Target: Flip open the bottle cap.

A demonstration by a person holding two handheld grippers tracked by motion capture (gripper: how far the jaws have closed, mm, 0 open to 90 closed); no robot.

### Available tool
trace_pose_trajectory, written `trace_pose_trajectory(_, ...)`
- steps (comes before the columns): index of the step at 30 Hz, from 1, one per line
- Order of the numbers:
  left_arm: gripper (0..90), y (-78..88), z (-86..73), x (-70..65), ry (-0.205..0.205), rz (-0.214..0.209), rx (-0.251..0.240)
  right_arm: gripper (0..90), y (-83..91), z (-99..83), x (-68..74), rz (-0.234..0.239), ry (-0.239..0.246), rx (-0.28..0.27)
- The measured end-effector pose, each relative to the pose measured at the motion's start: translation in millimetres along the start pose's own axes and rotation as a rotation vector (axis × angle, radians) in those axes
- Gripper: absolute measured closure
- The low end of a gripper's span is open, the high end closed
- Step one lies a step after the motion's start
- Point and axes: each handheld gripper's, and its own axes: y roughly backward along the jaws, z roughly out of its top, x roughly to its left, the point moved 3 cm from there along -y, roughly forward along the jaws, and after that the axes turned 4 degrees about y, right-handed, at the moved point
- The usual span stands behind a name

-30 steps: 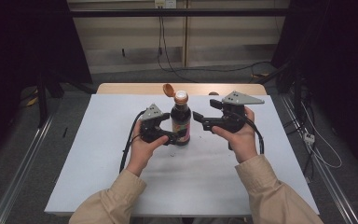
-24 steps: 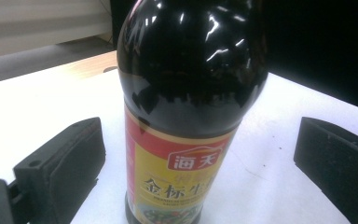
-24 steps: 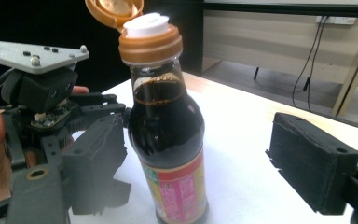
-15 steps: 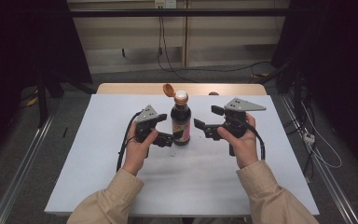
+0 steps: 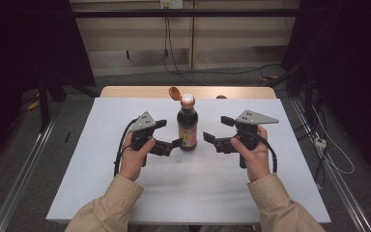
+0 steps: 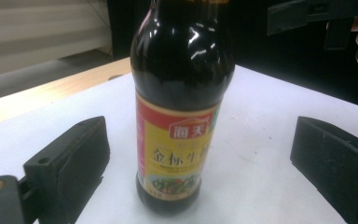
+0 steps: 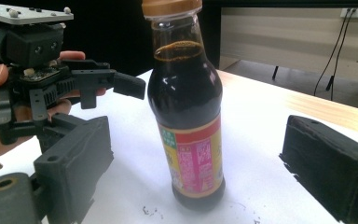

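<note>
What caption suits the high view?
Two hand-held open grippers, left gripper and right gripper, flank an upright sauce bottle.

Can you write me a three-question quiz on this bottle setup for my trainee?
1. True or false: the left gripper is clamped on the sauce bottle.
2. The bottle's orange flip cap is: A) hinged open, B) snapped shut, C) lying on the table.
3. What colour is the table cover on which the bottle stands?

Key
1. False: in the left gripper view the bottle stands between both pads with a gap on each side.
2. A: it tilts back from the neck in the high view.
3. White; the right gripper also stands open beside the bottle.
</note>
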Motion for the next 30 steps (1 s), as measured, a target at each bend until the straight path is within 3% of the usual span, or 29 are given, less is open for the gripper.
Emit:
trace_pose_trajectory(3,5.2,5.0,-4.2,1.4,0.006,0.009,-0.019,7.7,2.3,-4.2,0.5,0.007,0.007,0.003)
trace_pose_trajectory(12,5.2,23.4,-13.5,3.7,0.001,0.022,-0.011,7.7,8.7,-19.9,-1.6,0.008,0.004,0.019)
trace_pose_trajectory(30,4.6,42.5,-26.9,5.8,-0.003,0.037,0.002,7.7,21.8,-40.1,-7.9,-0.006,-0.008,0.032)
